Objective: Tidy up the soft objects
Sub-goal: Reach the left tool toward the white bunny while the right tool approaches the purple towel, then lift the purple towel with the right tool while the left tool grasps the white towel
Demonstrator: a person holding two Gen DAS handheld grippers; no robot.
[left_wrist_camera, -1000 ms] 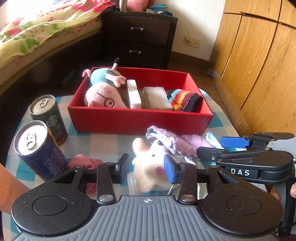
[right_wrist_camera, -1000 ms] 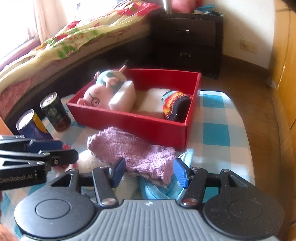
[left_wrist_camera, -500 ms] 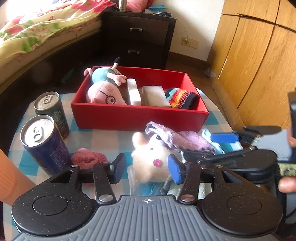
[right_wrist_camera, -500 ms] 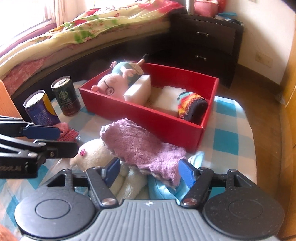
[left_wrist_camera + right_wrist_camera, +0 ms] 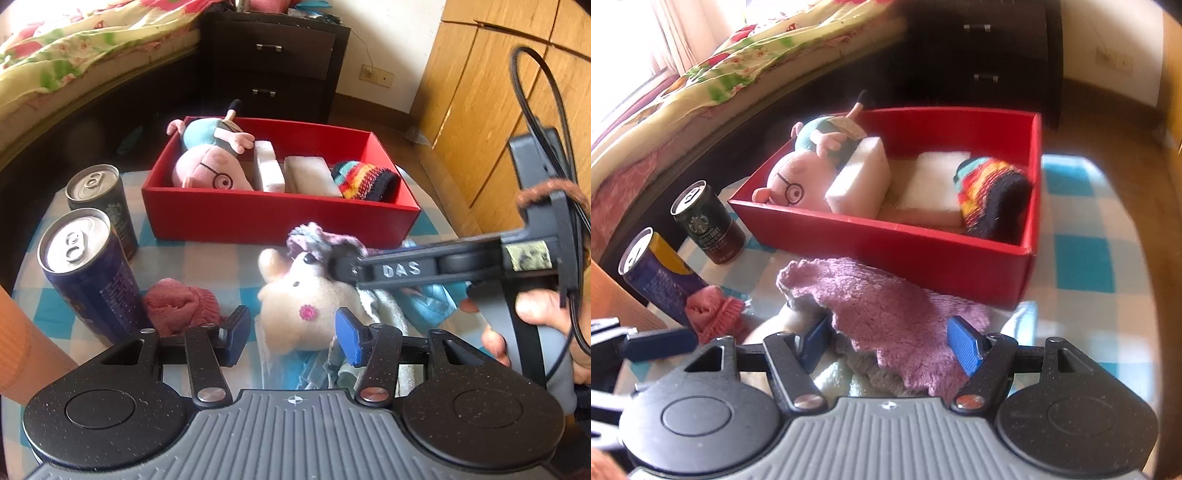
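Observation:
A red box (image 5: 280, 218) (image 5: 923, 251) holds a pink pig plush (image 5: 210, 173), two white sponges (image 5: 267, 170) and a striped knit hat (image 5: 365, 181). In front of it lie a cream plush toy (image 5: 306, 306), a purple cloth (image 5: 886, 306) draped over it, a pink knit piece (image 5: 181, 306) and a blue cloth (image 5: 432, 299). My left gripper (image 5: 291, 336) is open around the cream plush. My right gripper (image 5: 890, 339) is open with the purple cloth between its fingers; it also shows in the left wrist view (image 5: 343, 264), its tips at the cloth.
Two drink cans stand left of the box: a dark green one (image 5: 101, 206) and a blue one (image 5: 86, 273). The checked tablecloth (image 5: 1082, 266) covers a small table. A bed, a dark nightstand (image 5: 273, 62) and a wooden wardrobe (image 5: 480, 110) surround it.
My right gripper has swung in low over the purple cloth and moved forward so the cloth sits between its fingers. My left gripper drew back slightly from the cream plush.

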